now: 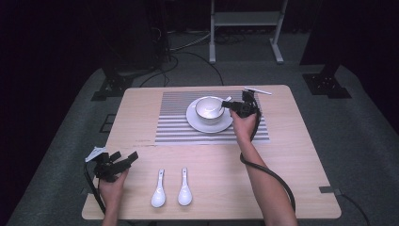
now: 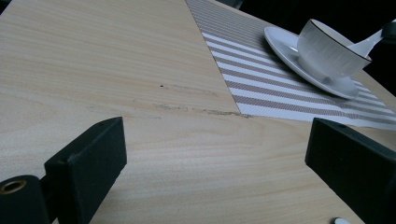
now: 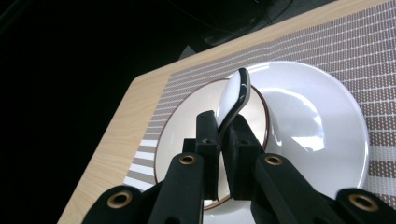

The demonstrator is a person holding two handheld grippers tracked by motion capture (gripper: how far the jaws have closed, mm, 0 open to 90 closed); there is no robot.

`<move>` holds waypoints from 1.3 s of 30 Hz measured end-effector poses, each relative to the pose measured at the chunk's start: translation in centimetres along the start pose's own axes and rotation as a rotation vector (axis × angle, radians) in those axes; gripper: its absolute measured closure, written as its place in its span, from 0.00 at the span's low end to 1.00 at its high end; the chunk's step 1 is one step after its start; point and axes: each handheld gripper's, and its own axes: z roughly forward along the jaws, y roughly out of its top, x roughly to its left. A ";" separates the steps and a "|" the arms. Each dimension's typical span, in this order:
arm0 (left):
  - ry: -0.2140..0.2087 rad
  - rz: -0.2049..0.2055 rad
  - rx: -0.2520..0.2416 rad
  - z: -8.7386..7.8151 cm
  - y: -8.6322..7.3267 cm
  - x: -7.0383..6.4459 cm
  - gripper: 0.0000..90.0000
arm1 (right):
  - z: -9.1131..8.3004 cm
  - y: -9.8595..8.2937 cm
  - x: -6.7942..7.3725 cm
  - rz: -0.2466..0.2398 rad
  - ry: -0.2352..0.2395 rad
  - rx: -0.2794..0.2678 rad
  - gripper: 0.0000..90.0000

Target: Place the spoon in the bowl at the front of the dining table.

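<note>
Well clear of table edges: spoon (image 3: 235,95) in right claw (image 3: 223,135).

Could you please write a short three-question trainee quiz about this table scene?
1. True or false: the right claw is shut on a spoon over the cup.
2. How many spoons lie on the bare table near the person?
3. What does the cup stand on: A) saucer, B) bare wood, C) a napkin?

Key: 1 true; 2 two; 3 A.
</note>
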 end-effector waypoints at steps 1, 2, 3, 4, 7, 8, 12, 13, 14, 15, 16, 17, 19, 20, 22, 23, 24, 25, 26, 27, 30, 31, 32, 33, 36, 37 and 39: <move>0.000 -0.001 0.000 0.0 0.0 0.0 0.04 | 0.1 -0.1 -0.1 -0.004 -0.002 0.004 0.94; 0.000 -0.002 -0.001 0.0 0.0 0.0 0.04 | 0.2 -0.2 -0.2 -0.005 -0.002 0.008 0.94; 0.000 -0.001 -0.001 0.0 0.0 0.0 0.04 | 0.2 -0.2 -0.2 -0.002 -0.004 0.014 0.94; 0.000 -0.001 0.000 0.0 0.0 0.0 0.04 | 0.3 -0.3 -0.3 -0.003 -0.007 0.017 0.94; 0.000 0.001 0.001 0.0 0.0 0.0 0.04 | 0.4 -0.4 -0.4 -0.011 -0.011 0.024 0.94; 0.000 0.001 0.001 0.0 0.0 0.0 0.04 | 0.5 -0.5 -0.4 -0.016 -0.015 0.030 0.94; 0.001 -0.001 0.001 0.0 0.0 0.0 0.04 | 0.6 -0.5 -0.6 -0.015 -0.014 0.030 0.94; 0.001 0.000 0.001 0.0 0.0 0.0 0.04 | 0.6 -0.5 -0.6 -0.015 -0.015 0.031 0.94; 0.001 0.000 0.002 0.0 0.0 0.0 0.04 | 0.6 -0.5 -0.6 -0.014 -0.016 0.034 0.94; 0.000 0.000 0.001 0.0 0.0 0.0 0.04 | 0.6 -0.5 -0.6 -0.018 -0.019 0.034 0.94; 0.000 -0.001 0.000 0.0 0.0 0.0 0.04 | 0.6 -0.5 -0.7 -0.021 -0.021 0.034 0.94; 0.001 -0.001 0.000 0.0 0.0 0.0 0.04 | 0.6 -0.5 -0.7 -0.023 -0.023 0.035 0.94; 0.000 0.000 0.001 0.0 0.0 0.0 0.04 | 0.5 -0.5 -0.8 -0.022 -0.026 0.039 0.94; 0.001 0.000 0.002 0.0 0.0 0.0 0.04 | 0.6 -0.5 -0.8 -0.022 -0.026 0.040 0.94; 0.001 -0.001 0.000 0.0 0.0 0.0 0.04 | 0.5 -0.6 -0.9 -0.019 -0.029 0.042 0.94; 0.001 -0.001 0.000 0.0 0.0 0.0 0.04 | 0.5 -0.6 -0.9 -0.019 -0.029 0.042 0.94; 0.001 0.001 0.002 0.0 0.0 0.0 0.04 | 0.5 -0.5 -1.0 -0.019 -0.030 0.043 0.93; 0.001 0.001 0.002 0.0 0.0 0.0 0.04 | 0.5 -0.5 -1.0 -0.019 -0.030 0.043 0.93; 0.001 0.000 0.002 0.0 0.0 0.0 0.04 | 0.5 -0.5 -1.0 -0.029 -0.037 0.043 0.93; 0.001 0.000 0.002 0.0 0.0 0.0 0.04 | 0.5 -0.5 -1.0 -0.031 -0.038 0.043 0.93; 0.001 0.001 0.002 0.0 0.0 0.0 0.04 | 0.5 -0.5 -1.0 -0.031 -0.041 0.044 0.93; 0.001 0.001 0.002 0.0 0.0 0.0 0.04 | 0.4 -0.5 -1.1 -0.031 -0.042 0.044 0.93; 0.001 0.001 0.002 0.0 0.0 0.0 0.04 | 0.4 -0.5 -1.1 -0.031 -0.042 0.044 0.93; 0.000 -0.001 0.001 0.0 0.0 0.0 0.04 | 0.4 -0.5 -1.1 -0.031 -0.043 0.044 0.93; 0.001 -0.001 0.001 0.0 0.0 0.0 0.04 | 0.5 -0.5 -1.2 -0.035 -0.042 0.047 0.90; 0.001 -0.001 0.001 0.0 0.0 0.0 0.04 | 0.5 -0.5 -1.2 -0.039 -0.044 0.051 0.89; 0.001 -0.002 0.000 0.0 0.0 0.0 0.04 | 0.4 -0.5 -1.2 -0.038 -0.045 0.053 0.88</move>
